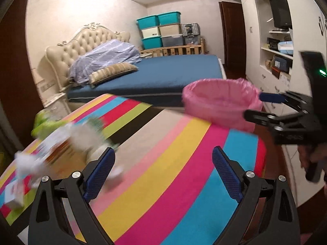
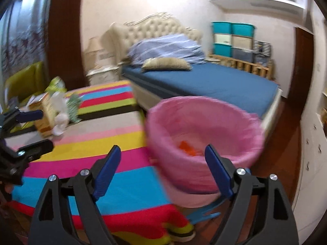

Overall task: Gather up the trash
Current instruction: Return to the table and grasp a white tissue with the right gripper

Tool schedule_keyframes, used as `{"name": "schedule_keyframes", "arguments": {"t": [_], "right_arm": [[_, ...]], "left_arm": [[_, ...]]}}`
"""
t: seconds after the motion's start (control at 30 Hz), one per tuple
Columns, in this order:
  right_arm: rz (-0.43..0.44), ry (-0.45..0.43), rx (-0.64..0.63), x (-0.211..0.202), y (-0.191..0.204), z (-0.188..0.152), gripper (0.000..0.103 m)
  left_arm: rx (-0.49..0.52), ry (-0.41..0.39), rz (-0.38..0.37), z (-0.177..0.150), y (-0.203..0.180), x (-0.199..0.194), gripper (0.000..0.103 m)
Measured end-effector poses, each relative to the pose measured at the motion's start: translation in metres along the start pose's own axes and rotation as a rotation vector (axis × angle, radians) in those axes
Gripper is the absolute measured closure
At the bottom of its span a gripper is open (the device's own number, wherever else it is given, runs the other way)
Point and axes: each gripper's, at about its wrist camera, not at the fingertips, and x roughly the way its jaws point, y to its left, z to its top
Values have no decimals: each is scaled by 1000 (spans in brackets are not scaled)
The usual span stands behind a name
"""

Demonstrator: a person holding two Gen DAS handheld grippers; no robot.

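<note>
Bedroom, blue bed | striped table with trash pile, pink-lined bin | left tongs, right tongs: both wide open, empty

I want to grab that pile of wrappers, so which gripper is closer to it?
Left. The left gripper sits open just right of the trash pile; the right gripper, also open, is over by the pink-lined bin.

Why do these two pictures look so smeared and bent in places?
Left wrist view: the trash pile is motion-blurred, the bed fairly sharp, walls bowed by the fisheye lens. Right wrist view: blur nearly everywhere, strongest on the pink bin; dark corners in both.
</note>
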Motion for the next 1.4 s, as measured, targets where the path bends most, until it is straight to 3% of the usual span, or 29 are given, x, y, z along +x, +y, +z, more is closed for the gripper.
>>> {"name": "schedule_keyframes", "arguments": {"t": [0.13, 0.3, 0.43, 0.6, 0.67, 0.8, 0.97, 1.1, 1.27, 1.37, 1.4], "right_arm": [[91, 18, -53, 11, 54, 5, 22], [179, 42, -146, 27, 124, 14, 22], [223, 69, -201, 38, 166, 19, 22], [218, 77, -245, 55, 200, 31, 22], [199, 85, -229, 65, 202, 41, 23], [186, 145, -191, 83, 199, 55, 41], [171, 140, -201, 84, 203, 69, 42], [162, 192, -206, 101, 209, 79, 42], [228, 287, -211, 134, 228, 83, 42], [250, 289, -248, 139, 247, 80, 73], [261, 273, -252, 135, 251, 80, 77]], "left_arm": [[-4, 6, 119, -32, 37, -38, 13], [-94, 42, 294, -64, 99, -71, 13], [-196, 60, 429, -85, 154, -96, 13], [-315, 79, 519, -109, 202, -114, 13], [-360, 80, 528, -119, 213, -122, 13], [-404, 74, 519, -128, 219, -127, 13], [-393, 71, 521, -125, 216, -125, 13], [-381, 75, 528, -123, 213, -123, 13], [-364, 71, 536, -121, 209, -121, 13], [-353, 73, 537, -120, 207, -120, 13], [-348, 72, 536, -119, 206, -121, 13]]}}
